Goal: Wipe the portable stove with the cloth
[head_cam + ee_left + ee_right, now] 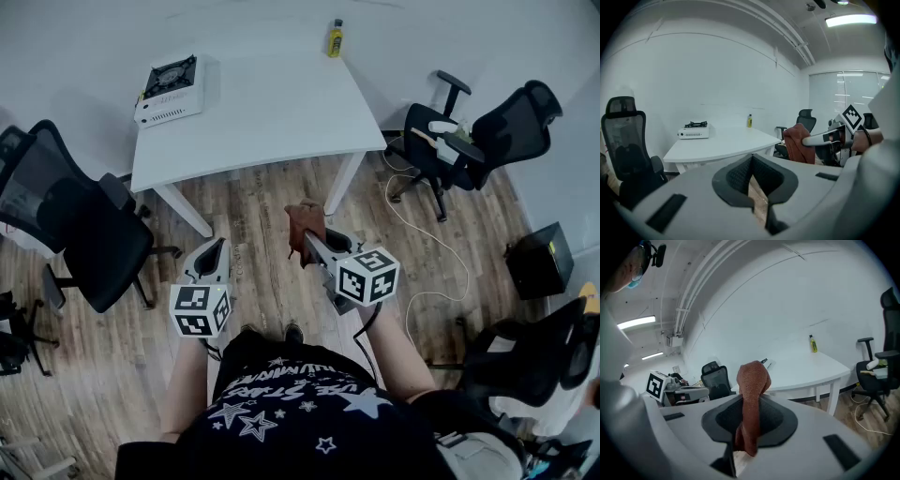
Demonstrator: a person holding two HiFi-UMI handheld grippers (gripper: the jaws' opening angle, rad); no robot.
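Note:
The white portable stove [170, 89] with a black burner sits on the far left corner of the white table [272, 112]; it also shows small in the left gripper view as the stove [694, 130]. My right gripper [307, 238] is shut on a rust-brown cloth [305, 223], held in the air in front of the table. The cloth [751, 401] hangs bunched between the jaws and rises above them. My left gripper [212, 255] is shut with nothing in it, level with the right one and well short of the table; the left gripper [752, 183] shows its jaws together.
A yellow bottle [334, 37] stands at the table's far right corner. A black office chair [70, 220] stands left of me, two more chairs [469, 141] at the right, with a white cable [427, 239] on the wooden floor. A black box [541, 260] sits far right.

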